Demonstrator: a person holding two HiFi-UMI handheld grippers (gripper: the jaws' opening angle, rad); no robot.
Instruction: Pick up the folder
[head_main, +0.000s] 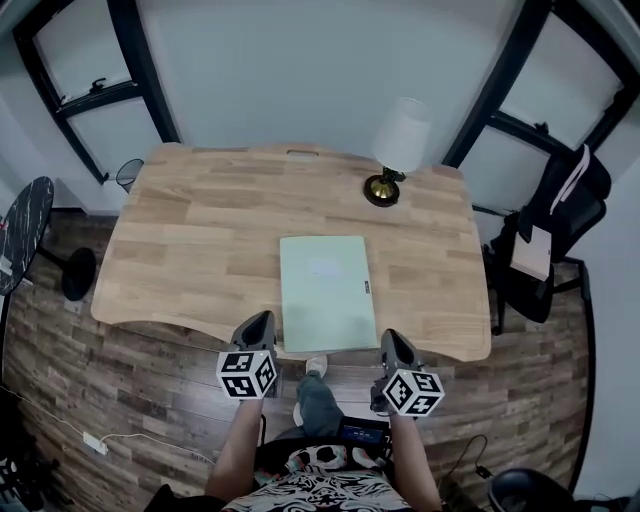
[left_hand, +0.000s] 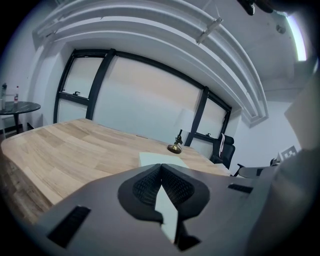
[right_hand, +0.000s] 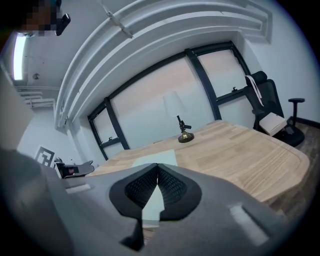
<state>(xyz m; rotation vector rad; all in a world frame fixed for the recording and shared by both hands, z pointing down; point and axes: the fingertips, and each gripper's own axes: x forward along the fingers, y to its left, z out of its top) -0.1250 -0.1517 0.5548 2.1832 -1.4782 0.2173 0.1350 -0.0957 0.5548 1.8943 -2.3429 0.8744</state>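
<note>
At the bottom of the head view, the person is holding the left gripper (head_main: 262, 320) and the right gripper (head_main: 392, 340) out over a dark wood-plank floor (head_main: 130, 395), just short of the table's front edge. Both grippers are pointing up the frame, one toward each near corner of the folder. In the left gripper view, the left gripper (left_hand: 161, 167) is keeping its jaws pressed together tip to tip, and in the right gripper view the right gripper (right_hand: 158, 167) is doing the same, neither clamping anything. Just beyond them, the pale green folder (head_main: 325, 292) is lying flat at the middle of the light wooden table (head_main: 200, 230), its near edge reaching about to the table's front edge. Farther back and to the right, a lamp (head_main: 395, 150) with a white shade and a brass base is standing near the table's far edge. A black office chair (head_main: 555, 230) is sitting at the right of the frame, and a round dark side table (head_main: 20, 235) at the left. Black-framed windows (head_main: 100, 95) are running along the white far wall. Black-and-white square markers (head_main: 247, 373) are showing on the grippers' cubes. A small label (head_main: 367, 287) on the folder's right edge is too small to read.
</note>
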